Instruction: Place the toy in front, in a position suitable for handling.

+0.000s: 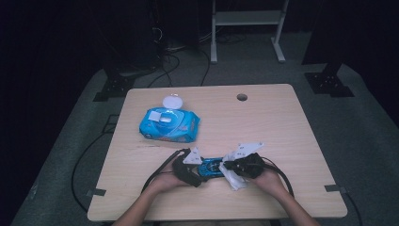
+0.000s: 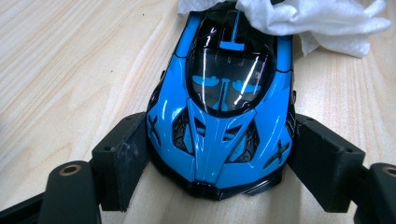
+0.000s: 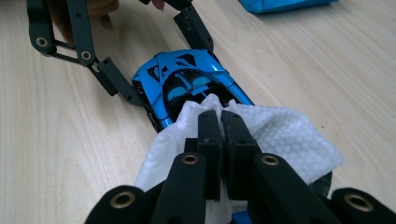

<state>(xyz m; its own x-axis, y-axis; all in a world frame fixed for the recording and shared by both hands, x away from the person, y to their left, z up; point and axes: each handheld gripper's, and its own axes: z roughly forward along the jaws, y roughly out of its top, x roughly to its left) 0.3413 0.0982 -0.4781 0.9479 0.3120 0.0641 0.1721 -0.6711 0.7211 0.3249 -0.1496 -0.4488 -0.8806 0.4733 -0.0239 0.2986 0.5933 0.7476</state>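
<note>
A blue and black toy car (image 2: 219, 102) lies on the wooden table (image 1: 282, 127) near its front edge. My left gripper (image 2: 219, 163) is shut on the car's nose, one pad on each side. In the right gripper view the same car (image 3: 182, 81) shows with those jaws clamped on it. My right gripper (image 3: 220, 123) is shut on a white wet wipe (image 3: 285, 135), which rests on the car's rear and drapes over it. From above, the car (image 1: 211, 167) sits between the left gripper (image 1: 200, 172) and the right gripper (image 1: 229, 165), and the wipe (image 1: 235, 179) hangs beneath the right one.
A blue pack of wet wipes (image 1: 169, 125) with its white lid flipped open lies on the left half of the table. A round cable hole (image 1: 242, 97) is near the far edge. Cables trail off both grippers toward the front edge.
</note>
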